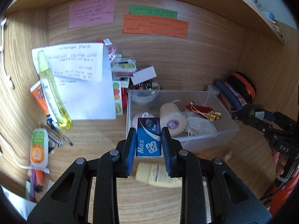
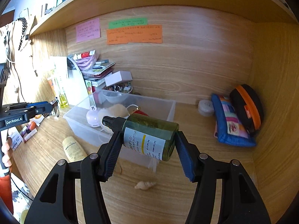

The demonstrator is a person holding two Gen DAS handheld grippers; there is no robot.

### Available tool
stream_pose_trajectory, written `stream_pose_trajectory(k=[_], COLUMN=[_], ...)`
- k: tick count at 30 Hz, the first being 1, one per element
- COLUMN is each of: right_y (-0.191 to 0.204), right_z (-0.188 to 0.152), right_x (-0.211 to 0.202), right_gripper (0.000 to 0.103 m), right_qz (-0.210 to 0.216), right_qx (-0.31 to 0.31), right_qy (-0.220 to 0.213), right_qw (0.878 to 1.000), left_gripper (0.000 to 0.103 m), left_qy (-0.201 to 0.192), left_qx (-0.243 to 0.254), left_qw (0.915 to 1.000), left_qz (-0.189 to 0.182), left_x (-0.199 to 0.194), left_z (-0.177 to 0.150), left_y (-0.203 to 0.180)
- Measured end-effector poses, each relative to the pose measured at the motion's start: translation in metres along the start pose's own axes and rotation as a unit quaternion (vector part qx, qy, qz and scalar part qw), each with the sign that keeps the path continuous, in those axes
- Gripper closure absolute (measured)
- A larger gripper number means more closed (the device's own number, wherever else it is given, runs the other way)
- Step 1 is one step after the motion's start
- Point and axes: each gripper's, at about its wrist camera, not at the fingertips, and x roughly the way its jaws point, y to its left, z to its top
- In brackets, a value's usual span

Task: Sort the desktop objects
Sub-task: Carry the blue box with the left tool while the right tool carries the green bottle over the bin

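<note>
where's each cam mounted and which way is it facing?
Left wrist: on the left gripper, facing forward at the Max box it grips, above the clear bin; own fingers show.
Right wrist: on the right gripper, facing the green pump bottle it grips; own fingers show.
Shared: bin, orange note, cream tube, each other's gripper.

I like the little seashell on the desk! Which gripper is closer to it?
Right. The right gripper hovers just behind the seashell; the left gripper sits farther off, leftward.
</note>
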Motion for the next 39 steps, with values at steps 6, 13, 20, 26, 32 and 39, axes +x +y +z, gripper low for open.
stream_pose_trajectory(k=[6, 13, 20, 26, 32, 39], right_y=[0.0, 0.01, 0.017, 0.018, 0.019, 0.02], right_z=[0.015, 0.021, 0.017, 0.011, 0.01, 0.009], right_x=[0.023, 0.054, 0.087, 0.097, 0.106, 0.109], right_gripper=[0.048, 0.048, 0.048, 0.048, 0.048, 0.048], right_qz=[0.018, 0.036, 0.051, 0.053, 0.056, 0.056], right_qx=[-0.005, -0.023, -0.027, -0.035, -0.037, -0.04], right_qy=[0.009, 0.038, 0.068, 0.077, 0.082, 0.083], right_qw=[1.0, 0.998, 0.996, 0.995, 0.994, 0.994], left_gripper=[0.077, 0.077, 0.077, 0.077, 0.077, 0.077], left_qy=[0.01, 0.036, 0.067, 0.087, 0.098, 0.108], left_qx=[0.007, 0.015, 0.025, 0.027, 0.03, 0.032], left_qw=[0.9999, 0.999, 0.9972, 0.9957, 0.9946, 0.9935], left_qz=[-0.009, -0.023, -0.024, -0.019, -0.016, -0.013], left_x=[0.019, 0.051, 0.086, 0.103, 0.113, 0.118], left_z=[0.019, 0.029, 0.029, 0.023, 0.019, 0.014], left_y=[0.0, -0.005, -0.008, -0.005, -0.006, -0.007])
